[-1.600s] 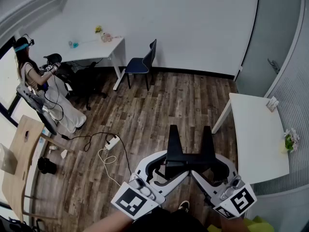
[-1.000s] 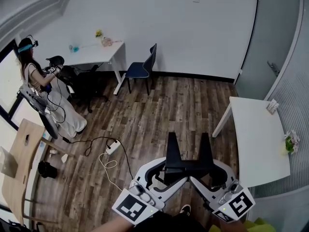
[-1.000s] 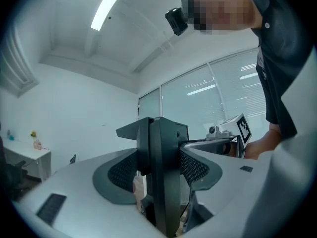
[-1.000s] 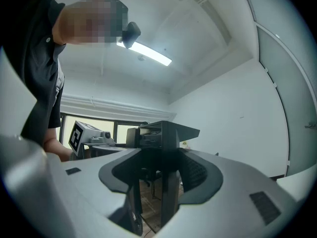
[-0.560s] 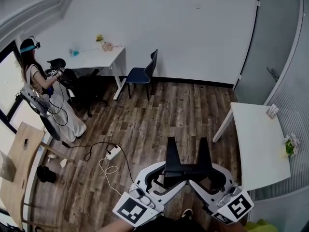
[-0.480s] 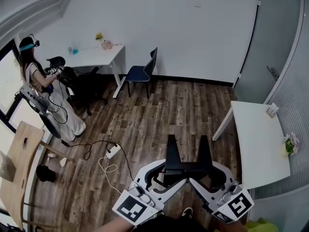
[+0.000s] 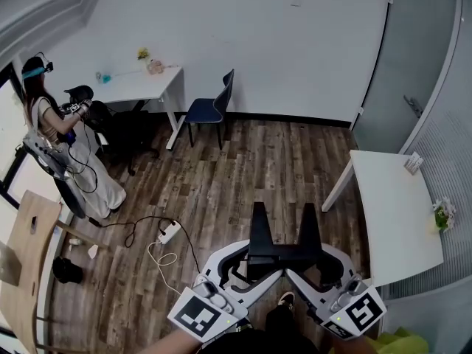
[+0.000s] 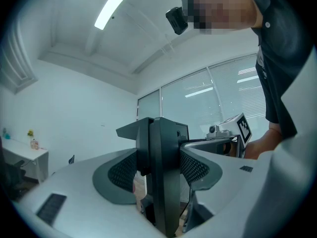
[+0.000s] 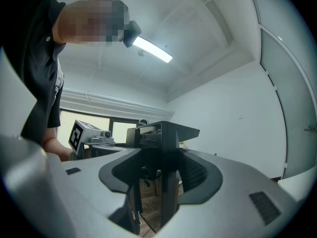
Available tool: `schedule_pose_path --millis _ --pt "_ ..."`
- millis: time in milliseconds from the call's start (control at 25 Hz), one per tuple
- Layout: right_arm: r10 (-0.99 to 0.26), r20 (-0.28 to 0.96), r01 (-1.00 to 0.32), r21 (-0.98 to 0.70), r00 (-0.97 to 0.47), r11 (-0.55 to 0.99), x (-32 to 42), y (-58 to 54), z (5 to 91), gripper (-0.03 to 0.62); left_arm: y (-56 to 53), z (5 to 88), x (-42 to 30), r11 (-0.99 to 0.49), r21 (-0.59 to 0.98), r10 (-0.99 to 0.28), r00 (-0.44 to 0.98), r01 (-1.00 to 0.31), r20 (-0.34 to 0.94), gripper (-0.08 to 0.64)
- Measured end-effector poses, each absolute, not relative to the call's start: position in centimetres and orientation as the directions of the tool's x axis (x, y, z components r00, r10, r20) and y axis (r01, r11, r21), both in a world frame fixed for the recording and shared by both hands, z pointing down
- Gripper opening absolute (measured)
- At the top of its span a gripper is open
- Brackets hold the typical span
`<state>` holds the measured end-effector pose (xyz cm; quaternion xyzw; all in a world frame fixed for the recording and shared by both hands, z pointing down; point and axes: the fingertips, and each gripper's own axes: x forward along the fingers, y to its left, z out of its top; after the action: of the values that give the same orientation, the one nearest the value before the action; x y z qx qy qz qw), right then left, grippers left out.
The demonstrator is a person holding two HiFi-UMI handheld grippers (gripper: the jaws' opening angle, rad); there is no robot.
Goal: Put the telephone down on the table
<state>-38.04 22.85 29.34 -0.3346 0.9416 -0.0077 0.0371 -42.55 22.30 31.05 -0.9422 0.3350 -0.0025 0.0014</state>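
Observation:
The telephone (image 7: 279, 251) is a black piece with two upright ends, held in the air low in the head view, above the wooden floor. My left gripper (image 7: 253, 259) is shut on its left side and my right gripper (image 7: 310, 259) is shut on its right side. In the left gripper view the black telephone (image 8: 161, 157) fills the gap between the pads of the left gripper (image 8: 159, 168). The right gripper view shows the telephone (image 9: 163, 133) clamped the same way in the right gripper (image 9: 161, 168). The white table (image 7: 398, 220) stands to the right, apart from the telephone.
A small box (image 7: 411, 162) and a flower pot (image 7: 442, 216) sit on the white table's far side. A blue chair (image 7: 212, 109), a white desk (image 7: 140, 83) and a standing person (image 7: 46, 135) are at the back left. A power strip (image 7: 167, 234) with cables lies on the floor.
Both grippers have stayed shut on the telephone. They have drifted slightly down and left in the head view, and the room has shifted a little.

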Motion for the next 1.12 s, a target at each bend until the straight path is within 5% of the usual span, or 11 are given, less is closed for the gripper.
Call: schedule_pose_path --millis 1120 --pt "-0.631 -0.077 -0.631 -0.031 -0.772 0.775 -23.1 2.4 28.8 0.244 1.9 30.4 -27.8 -0.772 -0.002 -0.635 0.772 -0.635 0.011 0.267"
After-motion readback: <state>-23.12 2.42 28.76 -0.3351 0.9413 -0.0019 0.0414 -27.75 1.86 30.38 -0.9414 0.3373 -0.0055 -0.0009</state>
